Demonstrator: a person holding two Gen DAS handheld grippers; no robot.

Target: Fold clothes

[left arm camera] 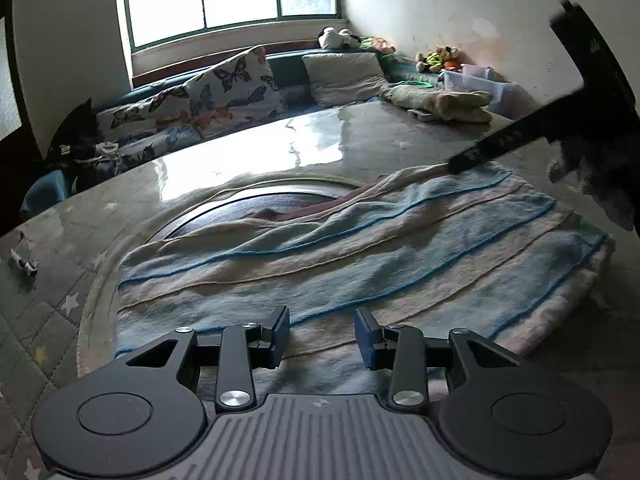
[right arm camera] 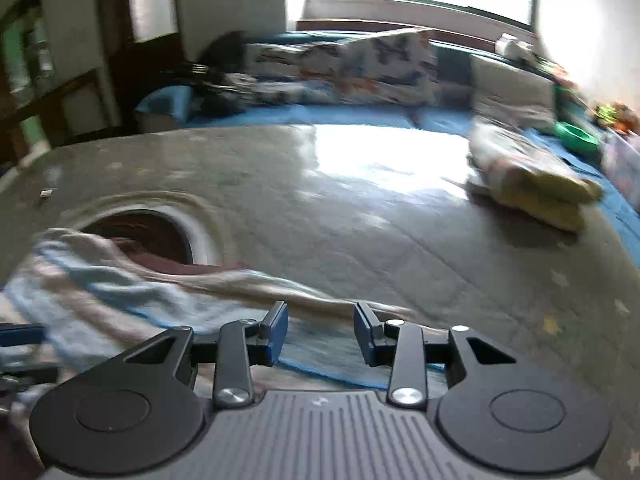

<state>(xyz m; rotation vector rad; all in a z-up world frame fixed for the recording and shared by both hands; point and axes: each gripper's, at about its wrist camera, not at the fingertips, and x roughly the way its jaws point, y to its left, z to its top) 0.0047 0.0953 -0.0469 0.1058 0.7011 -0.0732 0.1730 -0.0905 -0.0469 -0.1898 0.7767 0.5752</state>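
A striped garment point(left arm camera: 360, 248) in pale blue, pink and cream lies rumpled on the grey star-patterned table point(left arm camera: 360, 140), partly over a round opening point(left arm camera: 256, 208). My left gripper point(left arm camera: 322, 332) is open just above the garment's near edge, nothing between its fingers. The right gripper point(left arm camera: 456, 166) reaches in from the upper right, its tip at the garment's far corner. In the blurred right wrist view the right gripper point(right arm camera: 320, 332) is open over the garment point(right arm camera: 100, 280), whose edge runs under the fingers.
A folded stack of yellowish clothes point(left arm camera: 444, 100) point(right arm camera: 532, 184) sits at the table's far right. Butterfly-print pillows point(left arm camera: 224, 80), a grey cushion point(left arm camera: 344, 72), soft toys point(left arm camera: 436, 58) and a plastic box point(left arm camera: 476, 80) line the bench behind. A small metal object point(left arm camera: 24, 264) lies at the left.
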